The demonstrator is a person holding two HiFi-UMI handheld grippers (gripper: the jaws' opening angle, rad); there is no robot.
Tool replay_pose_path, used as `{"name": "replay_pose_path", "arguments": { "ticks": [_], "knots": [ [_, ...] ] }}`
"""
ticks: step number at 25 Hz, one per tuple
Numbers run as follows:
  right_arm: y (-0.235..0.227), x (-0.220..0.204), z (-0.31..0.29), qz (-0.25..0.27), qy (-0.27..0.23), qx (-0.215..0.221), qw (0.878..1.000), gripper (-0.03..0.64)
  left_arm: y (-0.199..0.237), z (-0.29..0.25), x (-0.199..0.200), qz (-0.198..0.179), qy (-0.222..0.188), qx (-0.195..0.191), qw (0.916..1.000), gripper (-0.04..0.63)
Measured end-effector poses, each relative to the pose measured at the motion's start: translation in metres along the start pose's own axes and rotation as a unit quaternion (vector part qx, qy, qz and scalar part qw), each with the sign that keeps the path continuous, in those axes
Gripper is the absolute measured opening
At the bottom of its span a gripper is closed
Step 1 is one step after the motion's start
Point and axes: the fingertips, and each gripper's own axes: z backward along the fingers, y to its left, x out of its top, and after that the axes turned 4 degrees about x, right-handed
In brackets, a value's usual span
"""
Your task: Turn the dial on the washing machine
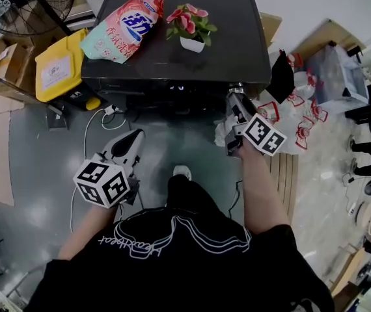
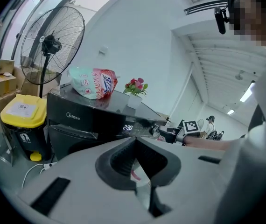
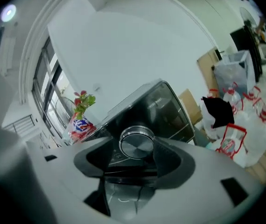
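My R tool [image 1: 235,98] grips the dial [image 3: 136,143] on washing machine [image 1: 172,57] front; L tool [image 1: 133,139] jaws closed, empty, hangs well apart.

Bright, even light throughout. Windows [image 3: 49,85] burn out at the left of the right gripper view; ceiling strips [image 2: 246,93] shine in the left gripper view. The washing machine [image 1: 237,38] lid and the grey floor [image 1: 32,187] carry soft glare, and the dial [image 3: 136,143] glints. Both gripper views bow strongly, with dark corners and soft-focus jaws.
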Motion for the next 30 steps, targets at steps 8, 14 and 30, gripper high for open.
{"name": "replay_pose_path", "arguments": {
  "ticks": [8, 14, 30],
  "knots": [
    [0.082, 0.025, 0.044, 0.159, 0.013, 0.069, 0.985, 0.108, -0.023, 0.012, 0.029, -0.046, -0.025, -0.025, 0.9983, 0.005],
    [0.157, 0.025, 0.096, 0.255, 0.032, 0.127, 0.958, 0.005, -0.058, 0.036, 0.056, -0.058, -0.057, -0.073, 0.9940, 0.005],
    [0.283, -0.005, 0.225, 0.308, 0.011, 0.264, 0.914, 0.003, -0.140, 0.134, 0.070, -0.097, -0.098, -0.150, 0.9791, 0.005]
  ]
}}
